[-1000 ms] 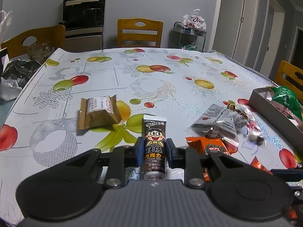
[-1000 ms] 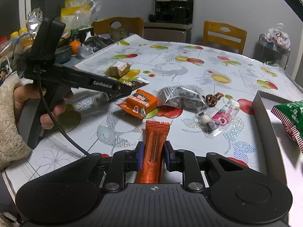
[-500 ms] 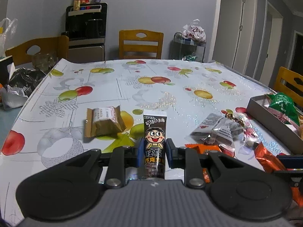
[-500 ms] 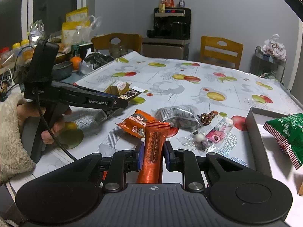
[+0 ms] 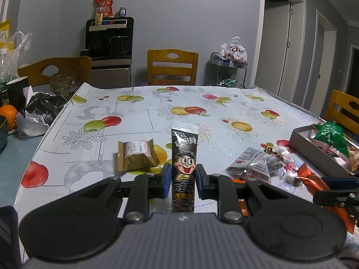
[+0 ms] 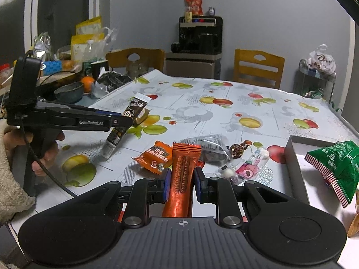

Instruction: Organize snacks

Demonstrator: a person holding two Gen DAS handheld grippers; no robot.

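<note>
The left gripper (image 5: 184, 179) is clamping a brown cartoon sachet (image 5: 184, 157) above the fruit-print tablecloth (image 5: 139, 112). The right gripper (image 6: 180, 185) is pinching an orange wrapper (image 6: 182, 170) near the grey box (image 6: 294, 157), wooden chairs (image 5: 172, 67) standing behind.

Home dining room: fruit-print table (image 5: 157, 109), wooden chairs (image 5: 172, 67), water dispenser (image 5: 110, 51) at far wall, doors (image 5: 278, 51) right.

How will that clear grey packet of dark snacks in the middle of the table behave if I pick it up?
The clear grey packet looks crinkly and loosely filled, so it will probably sag and shift. Its glossy film may be slippery. It is likely light, lying among small sweets.
</note>
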